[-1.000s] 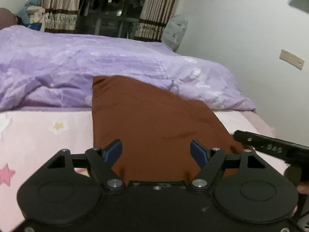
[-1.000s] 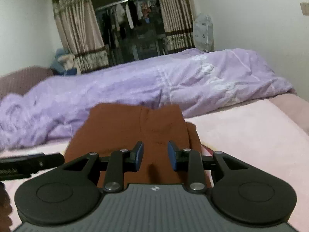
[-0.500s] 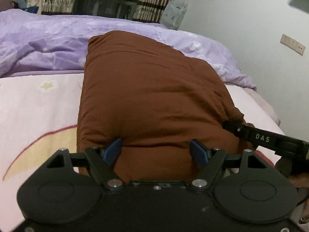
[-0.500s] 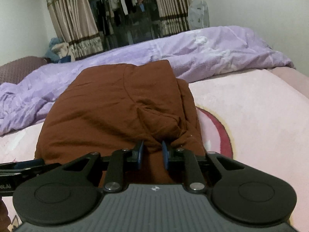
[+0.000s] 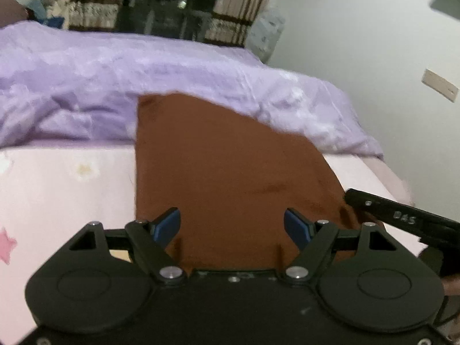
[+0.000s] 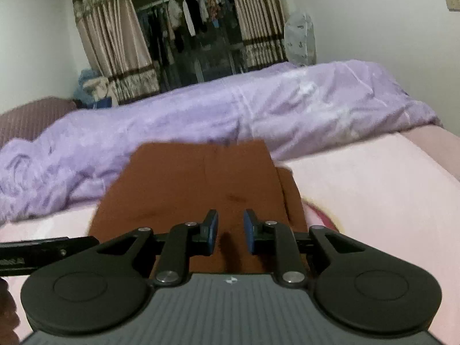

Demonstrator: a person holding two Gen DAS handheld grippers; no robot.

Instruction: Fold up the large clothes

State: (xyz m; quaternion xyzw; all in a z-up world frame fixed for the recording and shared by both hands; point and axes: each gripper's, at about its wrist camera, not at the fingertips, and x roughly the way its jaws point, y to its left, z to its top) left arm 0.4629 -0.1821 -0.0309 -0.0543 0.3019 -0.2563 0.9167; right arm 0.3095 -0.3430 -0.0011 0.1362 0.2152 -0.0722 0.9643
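Lying folded on pink bedsheet [image 5: 57, 195]: brown garment [image 5: 224, 178].

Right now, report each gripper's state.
Left gripper: wide open, holding nothing, over the brown garment.
Right gripper: narrowly open, jaws just eased apart; the garment shows between them, not pinched.
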